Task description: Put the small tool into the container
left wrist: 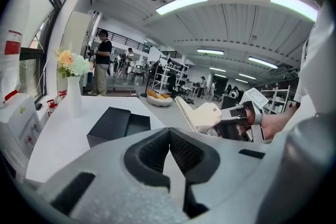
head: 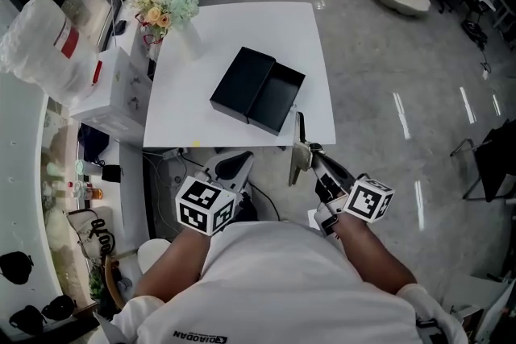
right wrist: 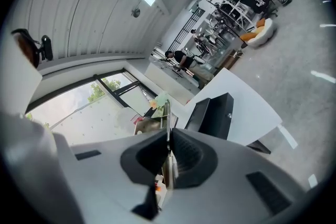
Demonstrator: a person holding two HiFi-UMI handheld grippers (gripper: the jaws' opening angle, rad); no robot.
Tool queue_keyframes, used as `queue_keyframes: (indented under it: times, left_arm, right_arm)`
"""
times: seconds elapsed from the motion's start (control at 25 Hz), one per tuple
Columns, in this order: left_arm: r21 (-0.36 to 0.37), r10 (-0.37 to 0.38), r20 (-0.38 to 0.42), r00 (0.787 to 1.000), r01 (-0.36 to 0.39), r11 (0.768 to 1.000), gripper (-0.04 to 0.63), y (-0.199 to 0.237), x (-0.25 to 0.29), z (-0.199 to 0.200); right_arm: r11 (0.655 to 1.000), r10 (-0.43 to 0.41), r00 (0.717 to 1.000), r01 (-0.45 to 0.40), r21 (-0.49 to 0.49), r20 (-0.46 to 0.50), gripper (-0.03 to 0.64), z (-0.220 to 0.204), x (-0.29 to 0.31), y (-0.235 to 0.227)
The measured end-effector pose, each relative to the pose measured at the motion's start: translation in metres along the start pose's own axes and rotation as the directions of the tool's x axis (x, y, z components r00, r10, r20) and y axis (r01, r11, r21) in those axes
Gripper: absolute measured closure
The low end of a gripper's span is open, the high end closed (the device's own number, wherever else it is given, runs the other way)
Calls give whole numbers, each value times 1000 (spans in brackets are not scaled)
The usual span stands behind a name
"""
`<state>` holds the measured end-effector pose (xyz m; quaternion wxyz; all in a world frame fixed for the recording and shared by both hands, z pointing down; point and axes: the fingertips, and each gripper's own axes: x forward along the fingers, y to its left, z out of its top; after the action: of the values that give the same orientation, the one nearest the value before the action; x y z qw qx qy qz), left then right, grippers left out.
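The container is a black box (head: pixel 276 98) lying open on the white table (head: pixel 242 28), with its hollow half on the right and its other half (head: pixel 242 84) beside it. My right gripper (head: pixel 310 155) hangs just off the table's near edge, shut on a small flat tool (head: pixel 299 129) that points toward the box. The right gripper view shows the tool (right wrist: pixel 167 118) edge-on between the closed jaws of this gripper (right wrist: pixel 168 136), with the box (right wrist: pixel 218 113) beyond. My left gripper (head: pixel 236 163) is below the near edge; its tips (left wrist: pixel 169 134) touch, with nothing between them.
A white vase of flowers (head: pixel 169 12) stands at the table's far left corner. White bags and boxes (head: pixel 105 84) crowd the left side. Grey floor (head: pixel 387 93) lies to the right. People stand far off in the room (left wrist: pixel 102 60).
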<state>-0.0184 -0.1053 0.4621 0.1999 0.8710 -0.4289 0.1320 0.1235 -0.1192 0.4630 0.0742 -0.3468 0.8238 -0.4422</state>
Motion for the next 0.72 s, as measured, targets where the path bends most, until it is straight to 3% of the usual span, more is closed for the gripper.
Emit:
queue_keyframes:
  times: [0.24,0.48,0.72]
  left_arm:
    - [14,-37,5,999,37,999,586,55,21,25]
    - [26,-105,-74,992,108,994,586,101,39,25]
    - [61,-162,-101,982,169,984,586,134,44,34]
  right_arm:
    - [998,-55,998,55,-8,17,604,19,53,-4]
    - [992,-127,991,125,28,47,604,27,97,-13]
    - [978,-198,977,191,87,81,603,28,128,-23]
